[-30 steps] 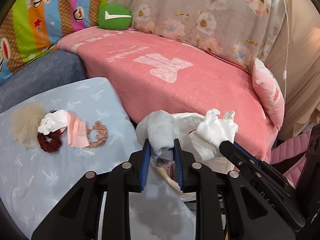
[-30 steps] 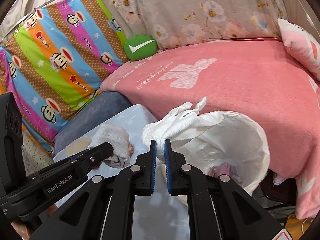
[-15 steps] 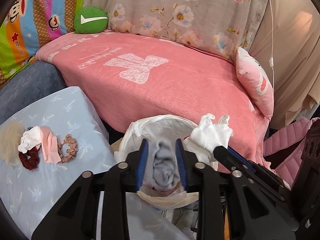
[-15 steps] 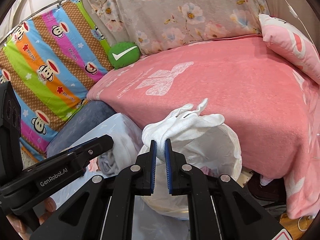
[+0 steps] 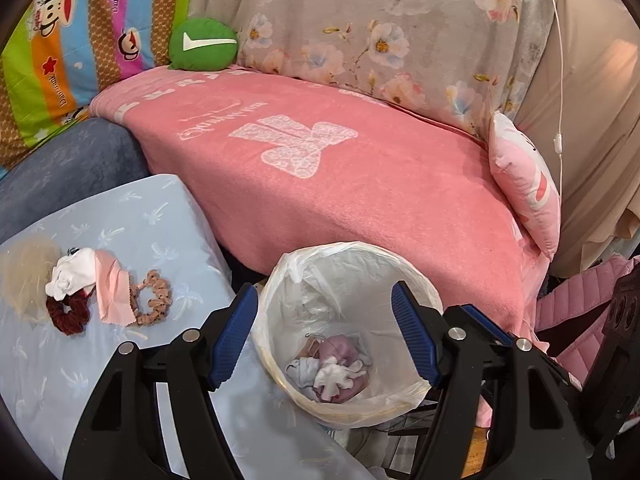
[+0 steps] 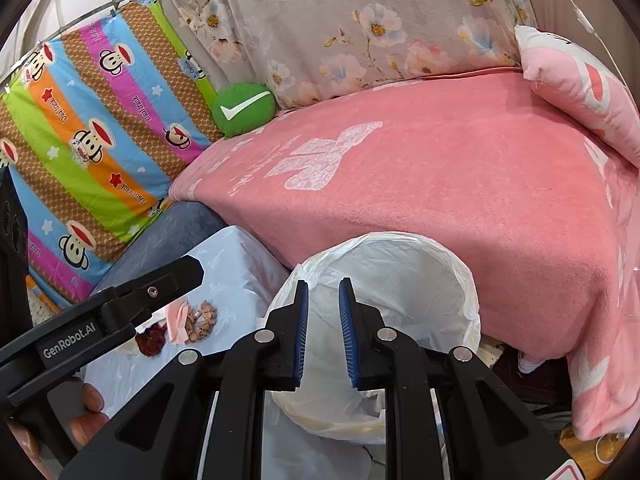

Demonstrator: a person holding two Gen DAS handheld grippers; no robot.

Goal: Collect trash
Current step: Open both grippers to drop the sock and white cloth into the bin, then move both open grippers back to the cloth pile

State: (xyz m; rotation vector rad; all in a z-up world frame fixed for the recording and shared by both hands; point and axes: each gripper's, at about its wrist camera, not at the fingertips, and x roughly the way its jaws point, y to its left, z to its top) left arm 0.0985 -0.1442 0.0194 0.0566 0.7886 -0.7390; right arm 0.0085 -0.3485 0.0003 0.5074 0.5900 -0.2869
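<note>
The pink blanket [image 5: 360, 184] on the sofa is the biggest thing before me, rising just behind the waste bin [image 5: 420, 284], my landmark here. Behind the blanket hangs a floral cloth [image 5: 380, 32], and far off from the bin at the back corner sits a round green cushion [image 5: 202, 44] against a striped monkey-print cover [image 5: 60, 40]. A pink pillow [image 5: 528, 184] leans at the blanket's end, up and to the right of the bin.

To the left of the bin, touching its side, is my tabletop [image 5: 80, 360] under a pale blue cloth. The bin itself is round, lined with a thin white bag [image 5: 296, 264] folded over the rim. At its bottom lies the collected trash: a grey sock [image 5: 306, 372], a white crumpled cloth [image 5: 334, 376] and a pinkish bundle [image 5: 344, 354], all pressed together.

My left tongs [image 5: 326, 342] hang over the bin, spread wide apart with nothing between them, one finger at each side of the opening. My right tongs [image 6: 323, 332] hover at the bin's near rim, parted a little and empty too.

Left of the bin, well apart from it on the tabletop, a small heap waits: a beige fluffy tuft [image 5: 24, 272], a white rag [image 5: 70, 276], a pink cloth scrap [image 5: 112, 292], a dark red scrunchie [image 5: 68, 312] and a tan scrunchie [image 5: 154, 300] beside it.
</note>
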